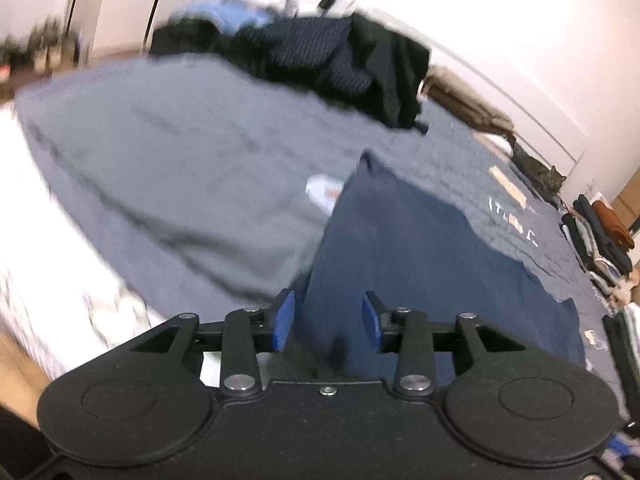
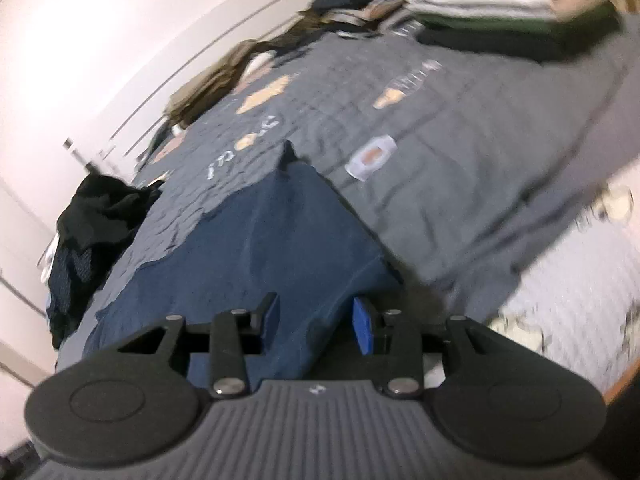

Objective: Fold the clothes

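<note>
A navy blue garment [image 1: 420,260] lies flat on the grey quilt [image 1: 180,152] of a bed, its far corner pointing away from me. My left gripper [image 1: 327,320] hovers over the garment's near edge, jaws apart; the cloth runs under the gap and the blue pads [image 1: 285,320] do not press it. In the right wrist view the same navy garment [image 2: 260,248] lies on the quilt [image 2: 460,140]. My right gripper [image 2: 316,320] stands open over its near right corner, with the cloth below the pads [image 2: 362,330] and not pinched.
A heap of dark clothes [image 1: 340,56] sits at the far side of the bed, also in the right wrist view [image 2: 92,232]. Folded stacks [image 1: 600,232] [image 2: 500,4] line the other end. A tabby cat [image 1: 548,176] lies by the wall. The white mattress side [image 2: 580,280] marks the near edge.
</note>
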`<state>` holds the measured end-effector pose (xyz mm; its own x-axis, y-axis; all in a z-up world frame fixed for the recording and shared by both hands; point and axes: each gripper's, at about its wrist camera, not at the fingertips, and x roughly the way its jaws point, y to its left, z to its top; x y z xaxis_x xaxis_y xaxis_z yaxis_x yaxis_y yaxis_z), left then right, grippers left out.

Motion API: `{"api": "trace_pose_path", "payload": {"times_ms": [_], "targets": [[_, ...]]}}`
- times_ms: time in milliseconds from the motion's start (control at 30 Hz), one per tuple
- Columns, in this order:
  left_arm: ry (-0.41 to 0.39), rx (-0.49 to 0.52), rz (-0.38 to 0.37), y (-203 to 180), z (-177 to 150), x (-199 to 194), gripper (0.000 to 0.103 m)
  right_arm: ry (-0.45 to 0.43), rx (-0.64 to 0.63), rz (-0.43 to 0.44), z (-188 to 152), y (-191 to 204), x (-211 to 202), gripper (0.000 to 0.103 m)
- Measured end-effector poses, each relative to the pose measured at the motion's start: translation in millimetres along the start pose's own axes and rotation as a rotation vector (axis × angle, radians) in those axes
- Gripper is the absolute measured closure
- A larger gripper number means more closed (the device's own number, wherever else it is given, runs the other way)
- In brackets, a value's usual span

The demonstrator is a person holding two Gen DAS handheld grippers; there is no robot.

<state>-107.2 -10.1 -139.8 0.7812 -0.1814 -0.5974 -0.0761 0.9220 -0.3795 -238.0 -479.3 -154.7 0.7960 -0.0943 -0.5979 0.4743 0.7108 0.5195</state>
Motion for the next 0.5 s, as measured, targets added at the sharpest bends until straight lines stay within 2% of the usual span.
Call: {"api": "trace_pose_path", "payload": {"times_ms": [67,167,400,500], "targets": [[-0.049,0.054,0.018,-8.5,6.7,-6.1,0.064,-0.019,-0.051,0.000,6.9,8.4,-0.3,0.064],[-0.061,0.118,-0.003,-22.3,12.9,-4.7,0.063,-0.044,-0.126,0.024,12.9,19.8,-4.3,0.064],[-0.067,0.273,-0.052,-55.4,23.3,14.7,0.063,-0.078,-0.206,0.071,38.2,38.9,0.4,0.060],[-0.077,0.346,-0.062,-66.5,35.3,29.3,0.063,-0.055,-0.224,0.095,48.0,45.0,12.9,0.059]]}}
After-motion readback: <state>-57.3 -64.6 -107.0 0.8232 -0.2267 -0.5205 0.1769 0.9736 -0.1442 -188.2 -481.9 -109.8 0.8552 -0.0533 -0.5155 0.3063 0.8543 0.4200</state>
